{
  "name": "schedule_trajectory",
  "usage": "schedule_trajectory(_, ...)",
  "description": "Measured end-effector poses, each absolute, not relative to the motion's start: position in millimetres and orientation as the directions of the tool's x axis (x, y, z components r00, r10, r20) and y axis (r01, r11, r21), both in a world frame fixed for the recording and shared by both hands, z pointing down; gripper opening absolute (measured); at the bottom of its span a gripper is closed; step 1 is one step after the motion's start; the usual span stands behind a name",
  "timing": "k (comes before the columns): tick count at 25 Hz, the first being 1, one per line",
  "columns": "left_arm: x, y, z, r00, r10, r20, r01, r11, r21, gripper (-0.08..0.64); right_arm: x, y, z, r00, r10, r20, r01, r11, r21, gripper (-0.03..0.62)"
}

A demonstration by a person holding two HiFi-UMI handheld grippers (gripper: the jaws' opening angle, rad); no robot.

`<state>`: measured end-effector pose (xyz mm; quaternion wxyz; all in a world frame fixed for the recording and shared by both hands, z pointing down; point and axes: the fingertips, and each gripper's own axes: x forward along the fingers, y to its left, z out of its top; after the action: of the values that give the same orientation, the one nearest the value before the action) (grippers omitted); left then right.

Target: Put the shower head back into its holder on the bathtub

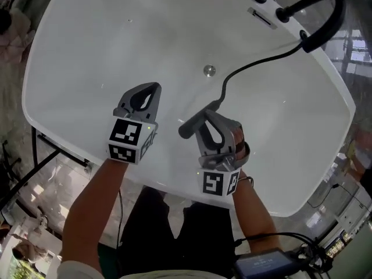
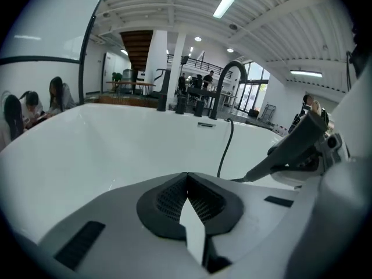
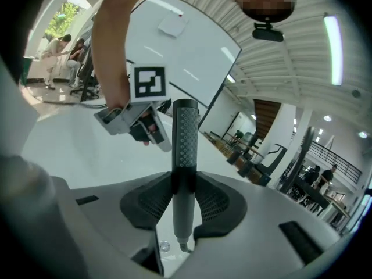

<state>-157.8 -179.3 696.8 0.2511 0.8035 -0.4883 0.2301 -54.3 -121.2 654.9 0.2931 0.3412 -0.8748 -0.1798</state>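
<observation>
A slim grey shower head (image 1: 189, 127) on a black hose (image 1: 261, 60) is clamped across my right gripper (image 1: 208, 116), held above the white bathtub (image 1: 87, 45). In the right gripper view the pads are shut on the shower head's (image 3: 185, 138) handle, and its perforated face stands upright past my right gripper (image 3: 181, 182). My left gripper (image 1: 153, 89) hovers to its left, shut with nothing in it, and its pads meet in its own view (image 2: 186, 182). Black fittings (image 1: 283, 14) stand on the far rim beside the curved faucet (image 1: 325, 10). I cannot tell which one is the holder.
The drain (image 1: 208, 70) sits mid-tub, with an overflow slot (image 1: 263, 18) on the far wall. The hose (image 2: 224, 150) hangs into the tub from the far rim under the faucet (image 2: 229, 74). People (image 2: 29, 106) sit beyond the tub's left side. A black frame (image 1: 46, 156) supports the tub.
</observation>
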Motion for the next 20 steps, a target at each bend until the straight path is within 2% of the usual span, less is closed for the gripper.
schedule_trajectory(10, -69, -141, 526, 0.481, -0.751, 0.453, -0.877, -0.41, 0.251, 0.018, 68, -98, 439, -0.46, -0.872, 0.168, -0.784, 0.488, 0.385, 0.126)
schedule_trajectory(20, 6, -98, 365, 0.587, -0.737, 0.335, -0.809, -0.519, 0.276, 0.018, 144, -63, 247, -0.348, -0.936, -0.06, -0.868, 0.297, 0.399, 0.124)
